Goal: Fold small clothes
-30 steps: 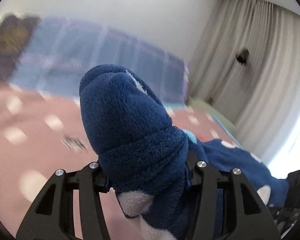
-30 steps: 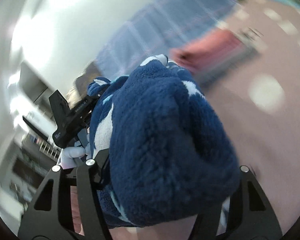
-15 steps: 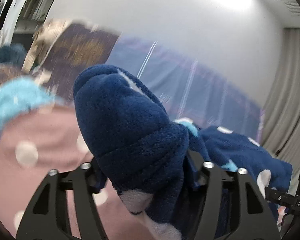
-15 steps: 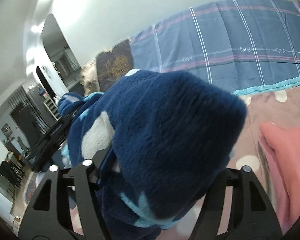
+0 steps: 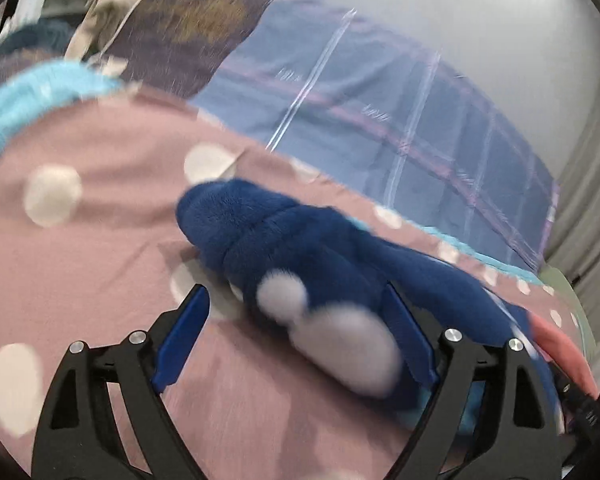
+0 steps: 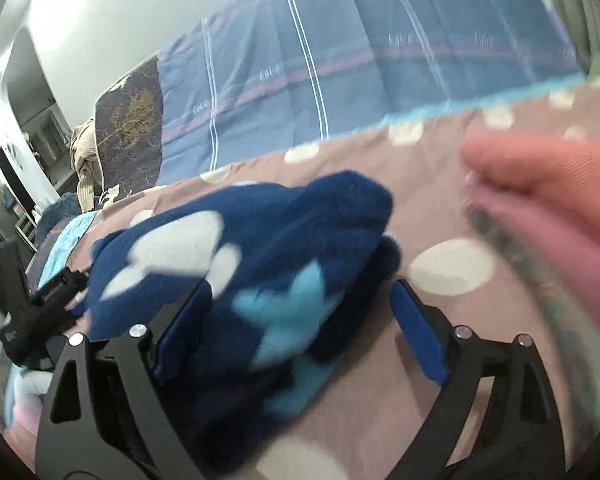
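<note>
Navy fleece garment [image 5: 300, 248] bunched on dotted bedspread [image 5: 100, 240], white and aqua patches, both grippers' fingers wide apart

Left tool [image 5: 296, 344], right tool [image 6: 300, 320]: jaws apart.

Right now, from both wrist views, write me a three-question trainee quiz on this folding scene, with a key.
1. True or false: the left gripper is clamped shut on the navy fleece garment.
2. Multiple choice: what does the garment lie on? A) a wooden table B) a pink bedspread with white dots C) a tiled floor
3. Fill in: in the right wrist view, the pile to the right of the right gripper is a stack of ____ clothes.

Key
1. False: both grippers are open, with the fleece lying between their fingers.
2. B
3. pink (folded, blurred)
</note>
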Demonstrator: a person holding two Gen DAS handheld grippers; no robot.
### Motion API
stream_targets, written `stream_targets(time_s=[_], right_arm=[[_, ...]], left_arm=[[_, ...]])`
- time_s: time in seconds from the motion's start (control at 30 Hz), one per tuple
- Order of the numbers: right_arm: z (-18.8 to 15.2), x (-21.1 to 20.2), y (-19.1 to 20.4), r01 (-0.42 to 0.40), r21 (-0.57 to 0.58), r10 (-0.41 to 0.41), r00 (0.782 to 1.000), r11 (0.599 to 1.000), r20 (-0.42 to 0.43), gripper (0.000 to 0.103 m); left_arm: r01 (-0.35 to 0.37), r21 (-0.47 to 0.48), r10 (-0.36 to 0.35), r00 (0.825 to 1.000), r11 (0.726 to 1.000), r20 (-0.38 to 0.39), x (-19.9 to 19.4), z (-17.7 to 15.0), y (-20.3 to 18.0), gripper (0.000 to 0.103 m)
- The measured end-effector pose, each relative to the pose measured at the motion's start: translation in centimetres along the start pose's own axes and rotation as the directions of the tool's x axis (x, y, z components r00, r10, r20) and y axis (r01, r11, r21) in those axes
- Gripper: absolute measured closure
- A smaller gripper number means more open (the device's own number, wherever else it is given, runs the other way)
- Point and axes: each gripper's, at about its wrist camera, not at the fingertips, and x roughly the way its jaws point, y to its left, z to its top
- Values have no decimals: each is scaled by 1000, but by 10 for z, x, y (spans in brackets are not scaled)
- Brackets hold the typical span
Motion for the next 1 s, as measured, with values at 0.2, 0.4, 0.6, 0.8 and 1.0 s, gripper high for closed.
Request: stream_targets(time_s=[0.2,0.4,0.6,0.8,1.0], right_arm=[[-59,-136,40,101,-313,-47,983,944,175,2],[-111,-236,52,184,-221,-131,964,958,232,2],[-158,-319,60,188,-139,-160,969,972,190,2],[-195,-376,75,201,-150,-170,966,968,196,2],[-214,-405,79,216,-149,-183,961,965,208,2]], left_arm=[[35,331,-78,990,943,117,-130,-59,-44,1],[64,266,-97,989,962,113,-243,-124,-64,1],[-89,400,22,985,912,169,-317,-187,-106,1],[-25,445,-51,986,895,159,-372,-226,-127,1],[-32,464,-65,979,885,191,-406,-244,-129,1]])
